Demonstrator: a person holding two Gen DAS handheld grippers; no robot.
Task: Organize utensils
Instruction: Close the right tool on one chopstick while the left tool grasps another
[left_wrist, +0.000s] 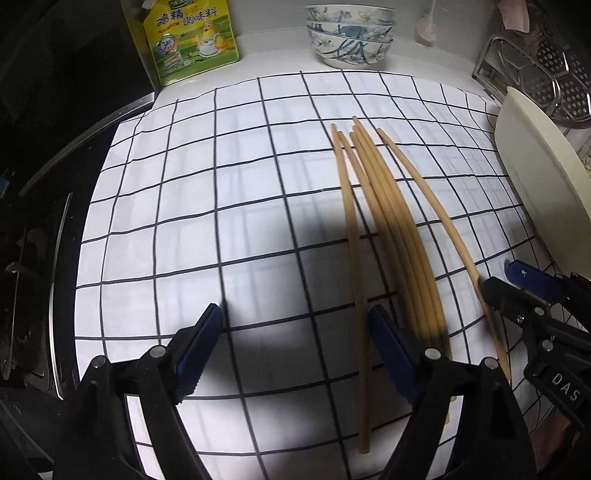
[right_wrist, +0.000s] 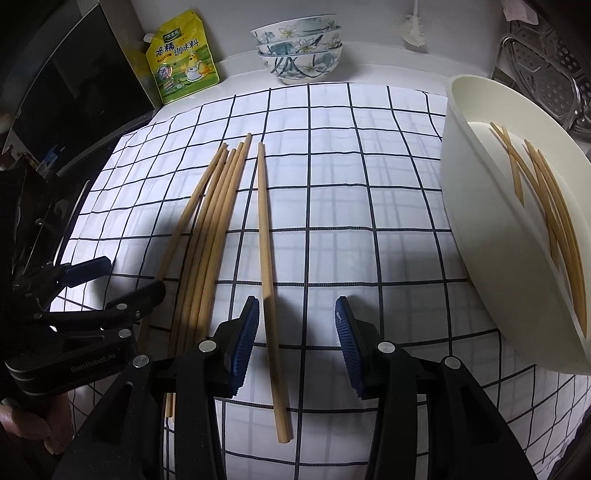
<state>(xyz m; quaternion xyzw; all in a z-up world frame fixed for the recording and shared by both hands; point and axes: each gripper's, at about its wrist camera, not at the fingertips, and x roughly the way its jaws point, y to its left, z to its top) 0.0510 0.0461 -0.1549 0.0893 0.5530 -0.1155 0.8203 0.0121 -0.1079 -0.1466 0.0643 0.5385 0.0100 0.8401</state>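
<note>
Several bamboo chopsticks lie in a loose bundle on the checked cloth; they also show in the right wrist view. One chopstick lies apart to the right of the bundle, between the jaws of my right gripper, which is open and low over the cloth. My left gripper is open and empty, its right finger beside the leftmost chopstick. A cream oval bin at the right holds several chopsticks. The right gripper also appears in the left wrist view, around the lone chopstick.
A stack of floral bowls and a yellow seasoning pouch stand at the back. A metal rack with a steamer plate is at the back right. A dark stove edge runs along the left.
</note>
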